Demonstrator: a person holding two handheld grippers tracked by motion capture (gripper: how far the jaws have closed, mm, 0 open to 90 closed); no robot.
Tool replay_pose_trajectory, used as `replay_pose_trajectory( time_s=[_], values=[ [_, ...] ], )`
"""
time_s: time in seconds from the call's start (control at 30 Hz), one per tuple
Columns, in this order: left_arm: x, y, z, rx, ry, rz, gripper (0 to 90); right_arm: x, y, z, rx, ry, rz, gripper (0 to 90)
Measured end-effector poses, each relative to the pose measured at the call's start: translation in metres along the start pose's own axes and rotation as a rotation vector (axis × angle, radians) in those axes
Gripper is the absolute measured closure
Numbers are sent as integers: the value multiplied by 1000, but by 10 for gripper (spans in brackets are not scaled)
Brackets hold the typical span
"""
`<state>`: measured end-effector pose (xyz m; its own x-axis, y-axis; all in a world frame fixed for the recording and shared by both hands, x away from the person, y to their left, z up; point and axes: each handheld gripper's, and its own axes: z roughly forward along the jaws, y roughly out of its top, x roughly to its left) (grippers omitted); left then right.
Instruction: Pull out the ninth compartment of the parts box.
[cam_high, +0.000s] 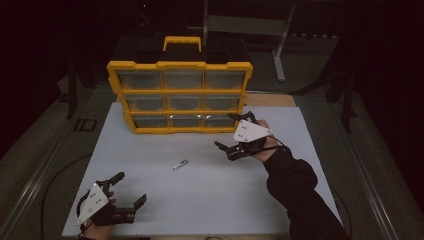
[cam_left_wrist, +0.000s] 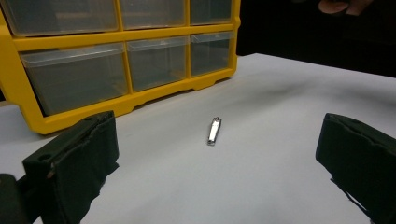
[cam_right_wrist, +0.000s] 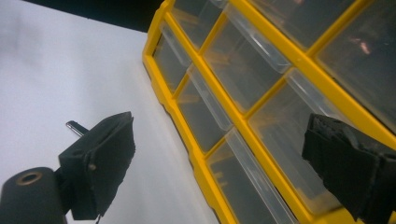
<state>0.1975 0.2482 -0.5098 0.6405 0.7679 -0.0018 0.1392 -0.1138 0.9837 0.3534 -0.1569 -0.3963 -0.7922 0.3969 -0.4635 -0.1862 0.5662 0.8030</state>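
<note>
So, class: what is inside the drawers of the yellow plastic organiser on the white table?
The yellow plastic organiser has nine translucent drawers; those seen closely look empty, though frosted fronts and dim light hide the far corners.

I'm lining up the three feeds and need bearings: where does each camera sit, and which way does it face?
High view: above the person's side, looking forward and down on the white table; both hands, left gripper, right gripper.
Left gripper view: between open jaws, toward the nail clipper and yellow drawer organizer.
Right gripper view: tilted, close on the organizer's drawers.
All three share the organizer.
</note>
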Motion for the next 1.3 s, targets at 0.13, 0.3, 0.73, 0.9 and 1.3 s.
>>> replay_pose_trajectory(
  time_s=[0.13, 0.3, 0.73, 0.9, 1.3],
  values=[
    [0, 0, 0, -4, 0, -5, 0, -1, -1, 15, 26, 8, -22, 95],
    [0, 0, 0, -9, 0, -5, 0, -1, -8, 33, 23, 19, -71, 95],
    [1, 0, -1, -10, -3, -8, 0, -4, -27, 73, 97, 52, -177, 150],
    [1, -1, -1, -15, -8, -13, 0, -6, -28, 86, 197, 30, -167, 146],
    [1, 0, -3, -43, -31, -20, 0, -6, -20, 106, 195, -8, -364, 434]
  ],
)
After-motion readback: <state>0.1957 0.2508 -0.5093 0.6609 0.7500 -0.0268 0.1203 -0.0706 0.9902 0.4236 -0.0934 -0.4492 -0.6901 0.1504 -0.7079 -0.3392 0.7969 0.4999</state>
